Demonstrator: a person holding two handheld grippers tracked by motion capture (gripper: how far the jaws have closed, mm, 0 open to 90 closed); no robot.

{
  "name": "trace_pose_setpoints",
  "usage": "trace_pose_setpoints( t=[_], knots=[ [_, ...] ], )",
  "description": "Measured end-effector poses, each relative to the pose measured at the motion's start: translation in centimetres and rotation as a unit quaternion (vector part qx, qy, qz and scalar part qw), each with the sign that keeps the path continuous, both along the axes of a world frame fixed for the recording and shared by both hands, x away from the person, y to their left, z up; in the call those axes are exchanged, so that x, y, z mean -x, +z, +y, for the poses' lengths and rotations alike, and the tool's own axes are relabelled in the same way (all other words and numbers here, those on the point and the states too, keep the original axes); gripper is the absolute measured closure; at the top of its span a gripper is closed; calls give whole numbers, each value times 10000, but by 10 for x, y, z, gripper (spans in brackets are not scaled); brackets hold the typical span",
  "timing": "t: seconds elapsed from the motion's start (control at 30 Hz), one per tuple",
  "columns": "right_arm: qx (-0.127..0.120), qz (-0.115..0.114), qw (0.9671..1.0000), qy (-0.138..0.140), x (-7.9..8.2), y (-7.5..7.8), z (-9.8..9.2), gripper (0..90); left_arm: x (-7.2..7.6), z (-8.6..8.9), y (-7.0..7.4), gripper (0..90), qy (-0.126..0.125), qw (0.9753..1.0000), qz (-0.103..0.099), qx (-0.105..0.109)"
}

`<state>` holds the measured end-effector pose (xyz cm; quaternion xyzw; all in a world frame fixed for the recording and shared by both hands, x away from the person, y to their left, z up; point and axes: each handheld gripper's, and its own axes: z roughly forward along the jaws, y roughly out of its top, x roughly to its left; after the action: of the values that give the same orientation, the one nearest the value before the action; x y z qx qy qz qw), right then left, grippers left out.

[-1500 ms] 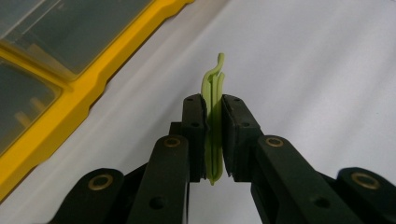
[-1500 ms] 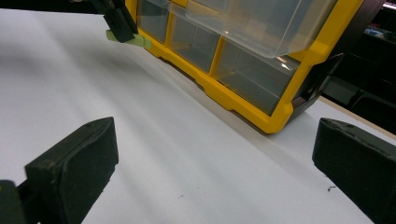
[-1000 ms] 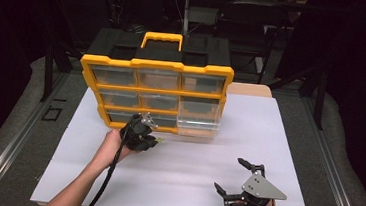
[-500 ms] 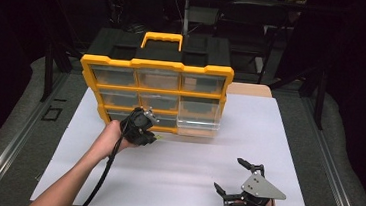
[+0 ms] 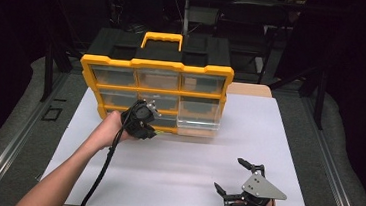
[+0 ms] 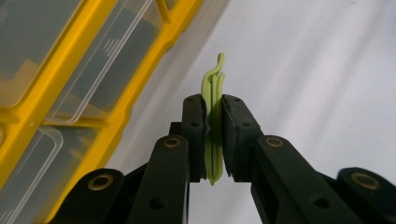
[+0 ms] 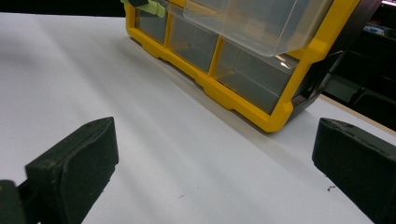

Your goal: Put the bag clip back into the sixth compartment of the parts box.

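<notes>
Fingers of my left gripper (image 6: 213,140) clamp a green clip (image 6: 213,93) beside the organizer (image 5: 155,88); my right gripper (image 5: 238,180) rests wide apart on the table (image 5: 181,158).

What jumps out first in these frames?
The yellow-framed plastic organiser with clear drawers stands at the far side of the white table, its lower right clear drawer pulled out. Just in front of its lower middle drawers, the left claw is shut on a thin pale green plastic clip. The right claw rests wide open near the table's front right edge.
</notes>
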<state>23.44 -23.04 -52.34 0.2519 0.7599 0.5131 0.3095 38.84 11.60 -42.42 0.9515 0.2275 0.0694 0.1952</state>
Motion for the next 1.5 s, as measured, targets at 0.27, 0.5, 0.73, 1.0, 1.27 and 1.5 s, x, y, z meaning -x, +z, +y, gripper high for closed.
trace_pose_setpoints(
  t=[0.27, 0.5, 0.73, 1.0, 1.27, 1.5],
  knots=[
    [-9, -5, 10000, 3, 0, 0, 0, 0, -4, 3, 12, 805, -42, 10000, -27, -9],
    [-12, 2, 10000, -5, 0, 0, 0, 0, -6, 2, 23, 805, -58, 9999, -92, -18],
    [-16, 1, 10000, -8, 0, 0, 0, 0, -9, 0, 34, 805, -62, 9999, -137, -60],
    [-19, -7, 10000, -5, 0, 0, 0, 0, -11, -1, 43, 805, -91, 9997, -183, -93],
    [-12, -9, 10000, -1, 0, 0, 0, 0, -12, -2, 54, 805, -121, 9995, -268, -127],
    [-5, -8, 10000, -1, 0, 0, 0, 0, -16, -1, 63, 805, -94, 9996, -262, -67]
  ],
)
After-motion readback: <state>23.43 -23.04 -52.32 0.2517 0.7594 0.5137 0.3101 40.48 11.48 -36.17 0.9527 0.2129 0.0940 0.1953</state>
